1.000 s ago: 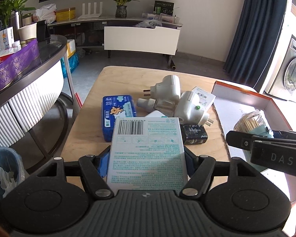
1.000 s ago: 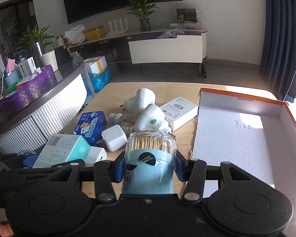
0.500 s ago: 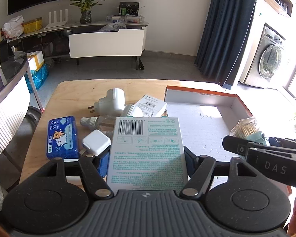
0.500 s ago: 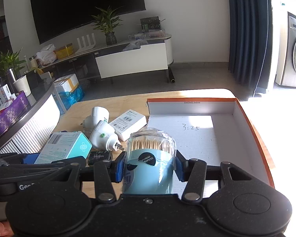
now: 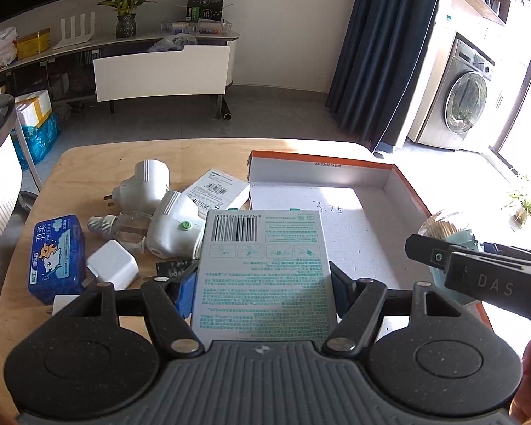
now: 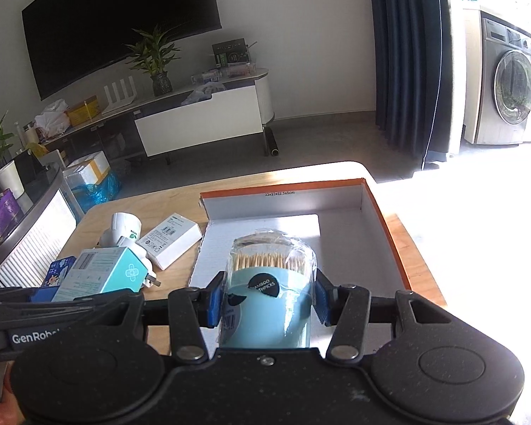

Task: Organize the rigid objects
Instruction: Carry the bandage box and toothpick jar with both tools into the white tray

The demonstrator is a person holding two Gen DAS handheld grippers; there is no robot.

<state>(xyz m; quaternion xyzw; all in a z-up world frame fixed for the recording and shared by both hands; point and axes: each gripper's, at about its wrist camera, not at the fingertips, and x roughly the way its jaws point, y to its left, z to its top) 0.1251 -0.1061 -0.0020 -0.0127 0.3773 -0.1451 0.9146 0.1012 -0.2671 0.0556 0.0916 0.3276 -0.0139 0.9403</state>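
Over the orange-rimmed box, right hand-held gripper clamps upright toothpick jar.

**Blocked or cut off**

In my left wrist view the teal-print box hides my left tongs' pad faces and the near edge of the orange-rimmed tray. A small black item is half covered, print unreadable. The toothpick jar sits mostly behind my right tongs' body.

In my right wrist view the jar's base is behind the housing. The blue pack and the white plug adapter show only partly behind the box. Tray wall print too small to read.
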